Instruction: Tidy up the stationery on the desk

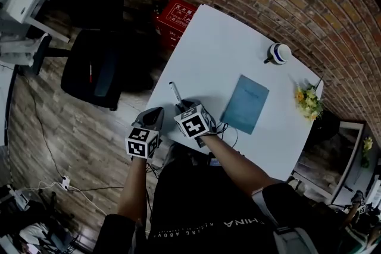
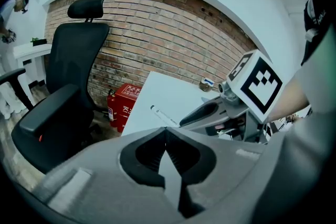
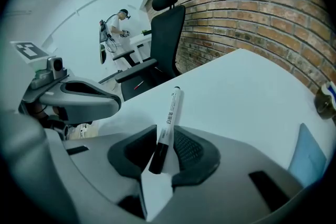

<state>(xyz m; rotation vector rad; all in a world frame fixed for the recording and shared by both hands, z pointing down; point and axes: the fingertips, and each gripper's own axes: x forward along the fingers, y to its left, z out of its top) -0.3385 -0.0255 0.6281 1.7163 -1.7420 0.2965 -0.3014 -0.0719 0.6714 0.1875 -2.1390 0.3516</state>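
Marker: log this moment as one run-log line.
right claw: open, marker between jaws, lying on desk | left claw: shut, empty | notebook: flat on desk

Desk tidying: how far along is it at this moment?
Nothing looks put away yet. The right gripper stands open around the marker, which lies on the desk; the left gripper is shut and empty. Left to do: the marker and the blue notebook.

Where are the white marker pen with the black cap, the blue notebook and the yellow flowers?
white marker pen [image 3: 169, 115]: right gripper view, printed white barrel.
blue notebook [image 1: 245, 104]: head view, middle of cover.
yellow flowers [image 1: 308, 101]: head view, on the blossoms.
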